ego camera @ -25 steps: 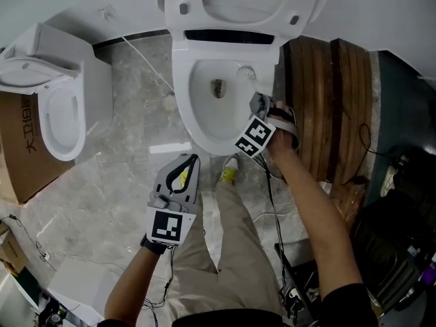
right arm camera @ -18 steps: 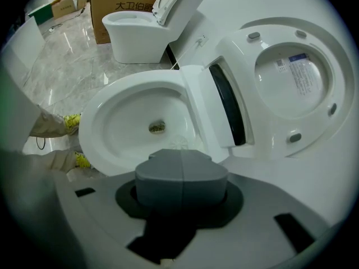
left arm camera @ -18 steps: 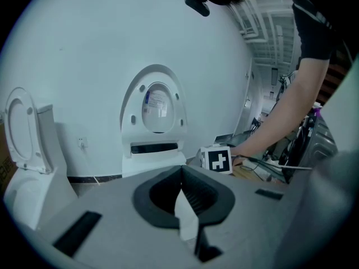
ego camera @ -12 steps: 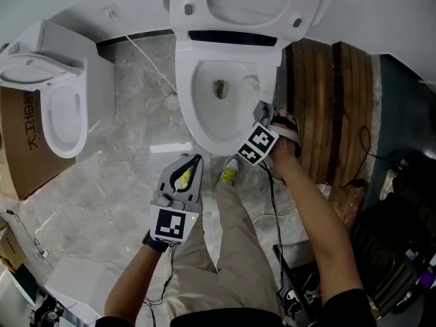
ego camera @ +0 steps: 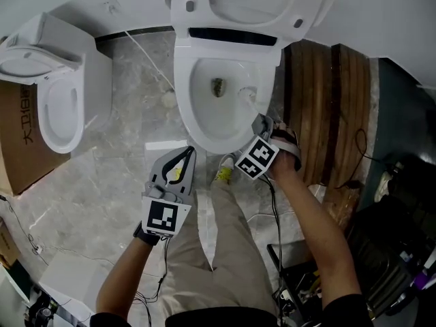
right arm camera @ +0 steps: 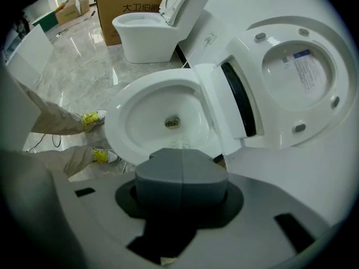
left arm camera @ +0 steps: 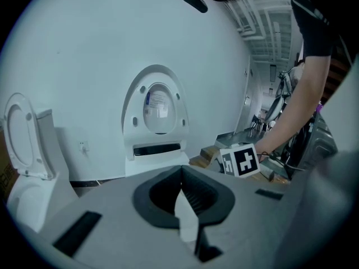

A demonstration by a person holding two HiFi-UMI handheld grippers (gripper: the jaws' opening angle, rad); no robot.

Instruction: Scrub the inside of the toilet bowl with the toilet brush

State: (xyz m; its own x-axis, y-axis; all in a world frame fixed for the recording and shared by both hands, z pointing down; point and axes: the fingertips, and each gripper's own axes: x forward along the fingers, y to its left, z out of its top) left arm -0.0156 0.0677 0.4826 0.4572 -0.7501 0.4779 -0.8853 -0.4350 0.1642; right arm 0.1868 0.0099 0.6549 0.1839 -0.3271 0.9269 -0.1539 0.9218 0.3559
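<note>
Two grippers show in the head view, one in each of my hands. My right gripper (ego camera: 259, 118) hangs at the near right rim of the bowl (ego camera: 182, 107). The white brush (ego camera: 246, 93) lies just past its fingers (ego camera: 264, 124), low inside the bowl beside the drain (ego camera: 218, 86). My left gripper (ego camera: 190, 152) is held short of the bowl, over the floor (ego camera: 102, 182), its tips meeting. My shoe (ego camera: 227, 174) sits just right of those fingers, and a second toilet (ego camera: 92, 87) stands well off to their left, a box (ego camera: 17, 148) beyond it. Boards (ego camera: 327, 107) lie right of my right fingers. In the left gripper view my left gripper (left arm camera: 180, 174) is closed on nothing: the dark pads (left arm camera: 157, 198) touch at the tips, with a pale sliver of gap lower down. Ahead of them stands the raised lid (left arm camera: 158, 108), and off to their right is the marker cube (left arm camera: 240, 161) of my other gripper. In the right gripper view my right gripper (right arm camera: 181, 152) has its grey fingers (right arm camera: 160, 178) pressed together along one seam. The brush (right arm camera: 179, 144) fans out white just beyond their tips, its handle hidden between them, so I take the grip to be on it. The bowl (right arm camera: 134, 116) opens right ahead of the fingers, the drain (right arm camera: 171, 121) past the brush, the lid (right arm camera: 297, 72) up to their right.
</note>
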